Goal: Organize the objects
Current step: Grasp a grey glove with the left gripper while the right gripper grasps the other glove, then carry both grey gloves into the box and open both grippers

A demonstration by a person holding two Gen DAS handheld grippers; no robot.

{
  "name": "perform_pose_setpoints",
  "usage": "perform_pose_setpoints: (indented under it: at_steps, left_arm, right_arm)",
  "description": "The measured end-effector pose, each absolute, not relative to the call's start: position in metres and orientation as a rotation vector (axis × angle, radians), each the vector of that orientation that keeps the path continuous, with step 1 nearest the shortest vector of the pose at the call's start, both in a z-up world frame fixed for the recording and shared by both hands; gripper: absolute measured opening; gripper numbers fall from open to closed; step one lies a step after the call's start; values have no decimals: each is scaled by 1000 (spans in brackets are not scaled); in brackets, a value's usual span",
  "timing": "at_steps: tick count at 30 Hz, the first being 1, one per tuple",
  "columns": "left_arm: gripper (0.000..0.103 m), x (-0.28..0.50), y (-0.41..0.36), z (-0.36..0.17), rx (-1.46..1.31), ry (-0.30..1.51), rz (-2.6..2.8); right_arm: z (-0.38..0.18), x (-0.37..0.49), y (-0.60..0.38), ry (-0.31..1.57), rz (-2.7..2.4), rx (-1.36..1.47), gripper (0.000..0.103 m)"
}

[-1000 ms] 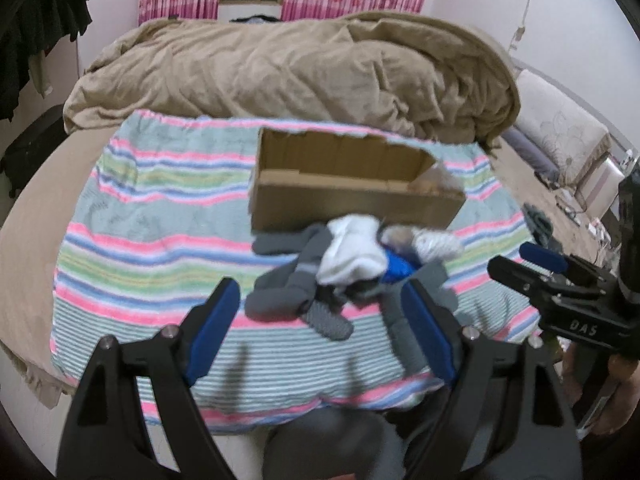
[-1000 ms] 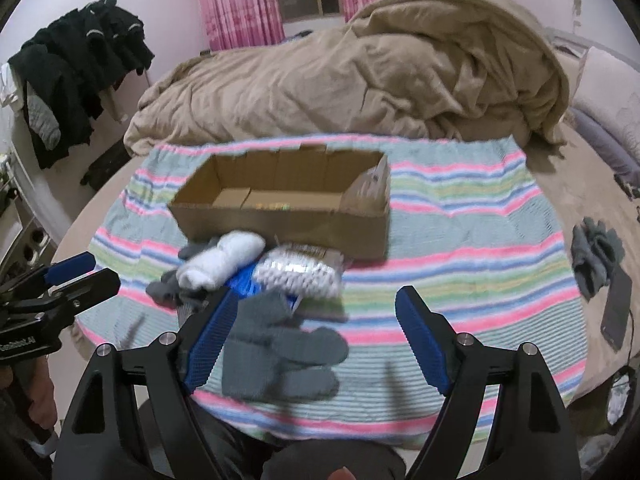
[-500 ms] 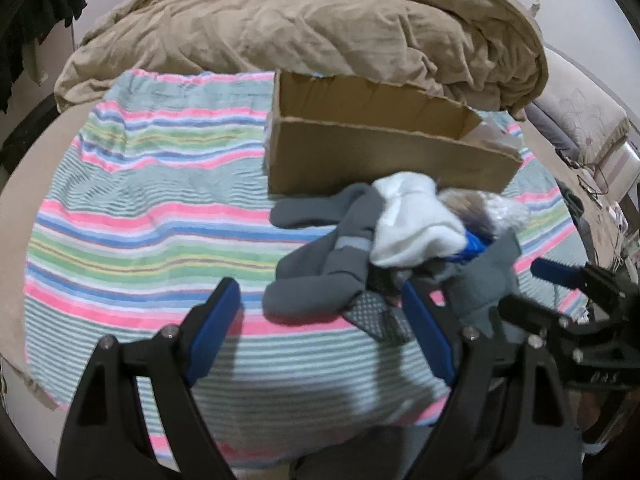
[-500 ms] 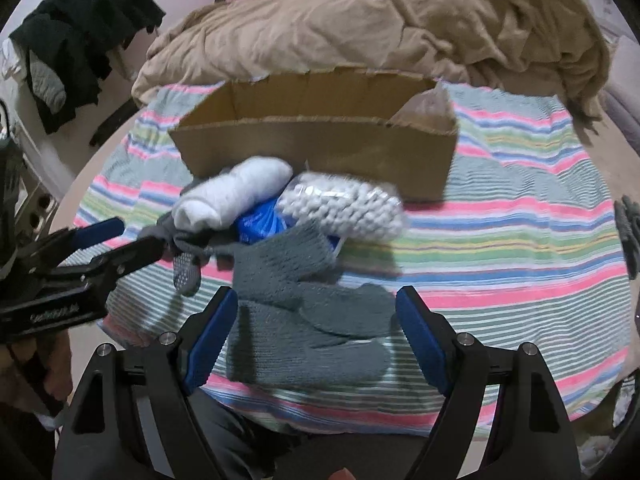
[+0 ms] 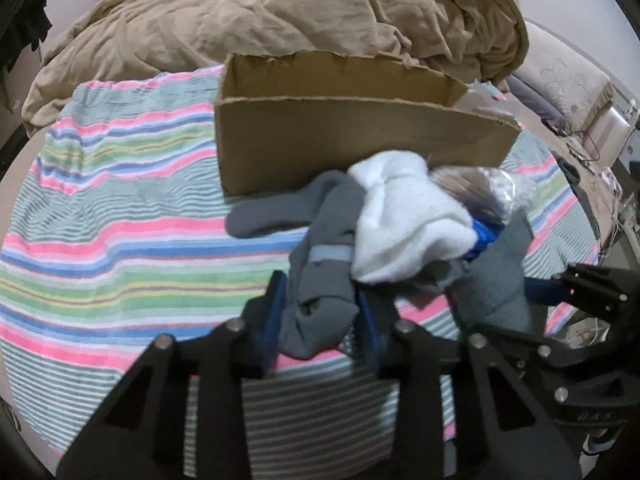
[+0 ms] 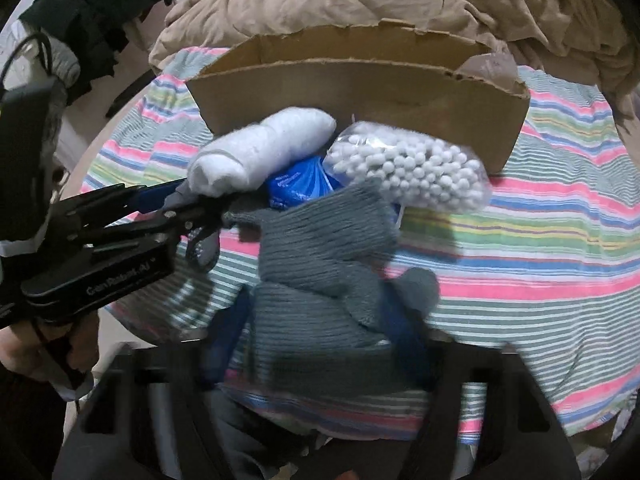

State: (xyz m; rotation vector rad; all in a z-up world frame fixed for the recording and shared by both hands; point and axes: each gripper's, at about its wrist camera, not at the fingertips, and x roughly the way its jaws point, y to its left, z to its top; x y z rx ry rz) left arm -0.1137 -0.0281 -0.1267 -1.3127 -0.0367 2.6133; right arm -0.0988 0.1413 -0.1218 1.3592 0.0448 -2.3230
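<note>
while both tools grip, grey sock [image 5: 320, 280] points boxward.

Soft, even indoor light with faint shadows and no glare. Both fisheye views bend strongly at the edges, with black corners. The left tongs [image 5: 322, 322] and right tongs [image 6: 316, 336] at the bottom of each frame are smeared by blur.

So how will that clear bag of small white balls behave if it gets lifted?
The bag of white balls probably sags and shifts, since its contents are loose. It looks light for its size, like foam beads. The thin plastic may slip or tear in a hand-held gripper.
</note>
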Motion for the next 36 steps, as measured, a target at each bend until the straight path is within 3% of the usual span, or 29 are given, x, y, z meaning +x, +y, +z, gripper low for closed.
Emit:
perform_pose_setpoints:
  at_steps: [7, 23, 36]
  left_arm:
    - [28, -94, -31, -109, -1283, -92, 2637]
    - [26, -51, -54, -36, -1109, -180, 2748]
    - [26, -77, -49, -7, -1046, -182, 2786]
  right_arm:
    - [-107, -90, 149, 47, -2340, 1326, 47]
    - [-48, -69, 167, 26, -2451, 1174, 46]
    - [-3, -111, 175, 22, -2525, 1036, 46]
